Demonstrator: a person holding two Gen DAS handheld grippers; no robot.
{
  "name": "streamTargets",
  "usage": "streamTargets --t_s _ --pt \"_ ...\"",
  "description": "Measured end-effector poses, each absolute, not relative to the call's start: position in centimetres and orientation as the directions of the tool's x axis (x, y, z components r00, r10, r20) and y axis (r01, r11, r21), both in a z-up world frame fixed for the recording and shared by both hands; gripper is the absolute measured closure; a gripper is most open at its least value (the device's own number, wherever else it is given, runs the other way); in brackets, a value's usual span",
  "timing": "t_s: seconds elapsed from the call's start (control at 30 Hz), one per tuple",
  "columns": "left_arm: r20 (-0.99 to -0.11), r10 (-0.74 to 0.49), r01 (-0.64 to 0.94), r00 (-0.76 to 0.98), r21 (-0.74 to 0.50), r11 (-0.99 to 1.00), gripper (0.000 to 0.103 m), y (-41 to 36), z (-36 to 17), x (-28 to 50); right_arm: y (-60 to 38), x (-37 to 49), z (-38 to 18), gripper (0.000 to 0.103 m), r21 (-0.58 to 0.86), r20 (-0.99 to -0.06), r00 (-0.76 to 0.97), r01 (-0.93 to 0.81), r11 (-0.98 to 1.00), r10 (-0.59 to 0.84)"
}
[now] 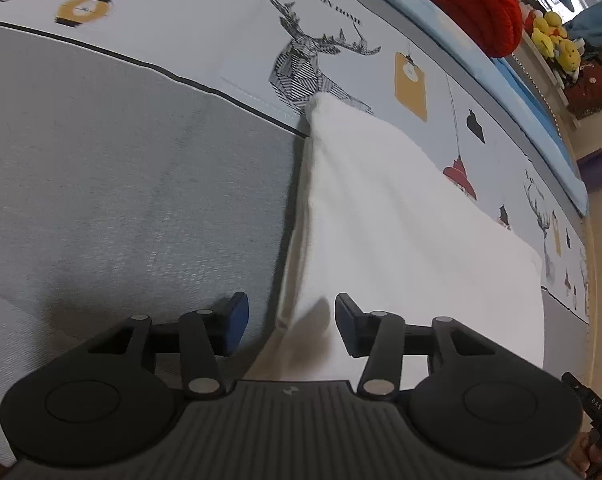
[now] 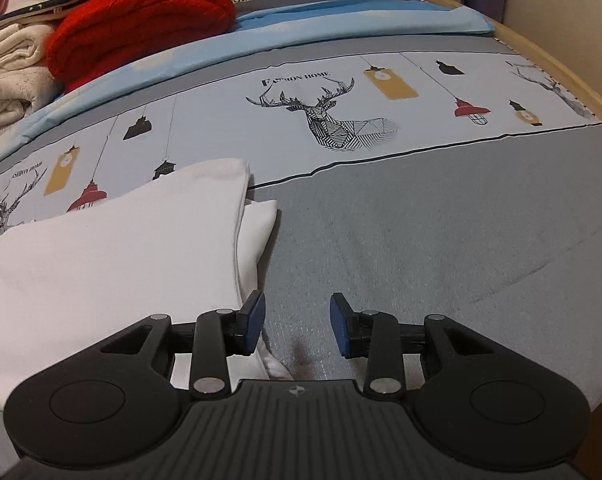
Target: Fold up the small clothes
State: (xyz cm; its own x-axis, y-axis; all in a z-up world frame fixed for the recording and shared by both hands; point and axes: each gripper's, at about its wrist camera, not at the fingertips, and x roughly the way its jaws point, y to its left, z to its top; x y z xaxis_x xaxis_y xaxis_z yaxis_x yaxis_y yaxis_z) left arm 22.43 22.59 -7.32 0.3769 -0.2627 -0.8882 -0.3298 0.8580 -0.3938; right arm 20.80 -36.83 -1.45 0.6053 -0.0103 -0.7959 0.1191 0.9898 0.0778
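Observation:
A white garment (image 1: 401,232) lies folded flat on the grey bedsheet (image 1: 121,200). My left gripper (image 1: 292,326) is open and empty, its jaws straddling the garment's left near edge. In the right wrist view the same white garment (image 2: 121,248) lies at the left, with a second layer peeking out along its right edge. My right gripper (image 2: 297,328) is open and empty, low over the sheet (image 2: 421,248), its left finger (image 2: 253,322) at the garment's right near edge.
A printed band with deer and lanterns (image 2: 333,120) crosses the bed behind the garment. A red blanket (image 2: 141,20) and a pile of folded linen (image 2: 9,76) sit at the far left. The bed's wooden edge (image 2: 581,80) runs along the right.

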Motion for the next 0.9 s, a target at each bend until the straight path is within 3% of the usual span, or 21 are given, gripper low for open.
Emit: streamTargets --t_s 0.4,0.57,0.7,0.9 --pt "-0.914 -0.217 -0.266 0.344 -0.316 0.911 0.053 20.0 -10.4 25.9 -37.5 20.7 -1.8 0.066 0.068 -0.798 0.602 0.140 0.988 -0.030" --pt "-0.913 -0.208 -0.178 0.351 -0.283 0.942 0.084 18.7 -10.4 26.1 -37.8 20.9 -2.0 0.066 0.056 -0.801 0.595 0.172 0.984 -0.059" --pt "-0.898 -0.198 -0.142 0.394 -0.272 0.952 0.090 19.0 -9.0 25.3 -37.4 21.4 -2.2 0.066 0.060 -0.803 0.591 0.207 0.977 -0.076" --pt "-0.926 -0.052 -0.153 0.375 -0.117 0.981 0.091 21.2 -8.2 23.4 -35.7 22.1 -2.4 0.066 0.074 -0.802 0.593 0.220 0.973 -0.073"
